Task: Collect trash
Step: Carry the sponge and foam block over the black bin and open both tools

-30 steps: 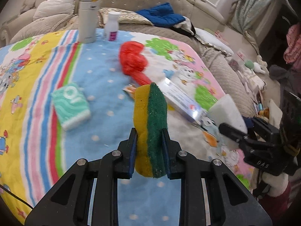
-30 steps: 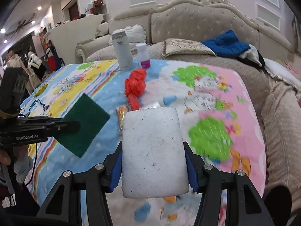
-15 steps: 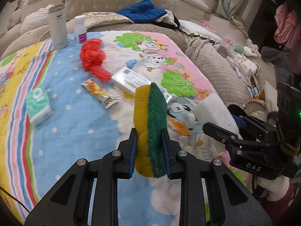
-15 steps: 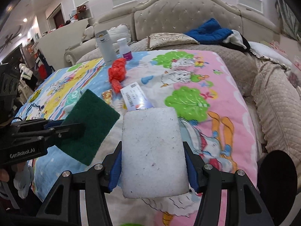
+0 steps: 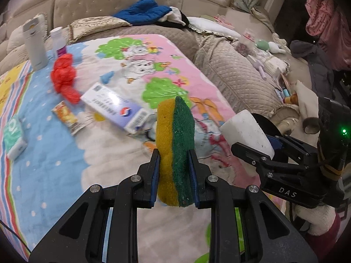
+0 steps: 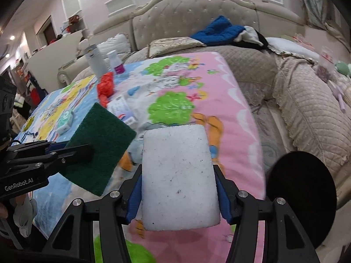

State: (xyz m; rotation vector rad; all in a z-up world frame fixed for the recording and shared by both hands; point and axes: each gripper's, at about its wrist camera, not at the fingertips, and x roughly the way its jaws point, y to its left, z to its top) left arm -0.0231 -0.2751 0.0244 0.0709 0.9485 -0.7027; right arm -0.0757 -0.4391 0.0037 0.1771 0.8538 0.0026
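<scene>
My left gripper (image 5: pixel 173 155) is shut on a yellow sponge with a green scouring side (image 5: pixel 175 131), held upright above the cartoon blanket (image 5: pixel 54 164). In the right wrist view that sponge (image 6: pixel 101 144) shows its green face at the left. My right gripper (image 6: pixel 177 171) is shut on a white foam block (image 6: pixel 177 153) and hangs over the blanket's pink right edge; the block (image 5: pixel 245 129) also shows in the left wrist view. On the blanket lie a red plastic bag (image 5: pixel 64 79), a white and blue box (image 5: pixel 111 107), a snack wrapper (image 5: pixel 65 118) and a green tissue pack (image 5: pixel 12 138).
A black round thing (image 6: pixel 301 197) sits low beside the bed, right of my right gripper. A white flask (image 5: pixel 35 43) and a small bottle (image 5: pixel 58 41) stand at the blanket's far end. A blue garment (image 5: pixel 142 11) lies by the tufted headboard. Beyond the bed's right edge the floor is cluttered.
Both grippers have swung right across the blanket toward its pink edge, still gripping their sponges. The items on the blanket slid left in view, and the black round thing came into sight.
</scene>
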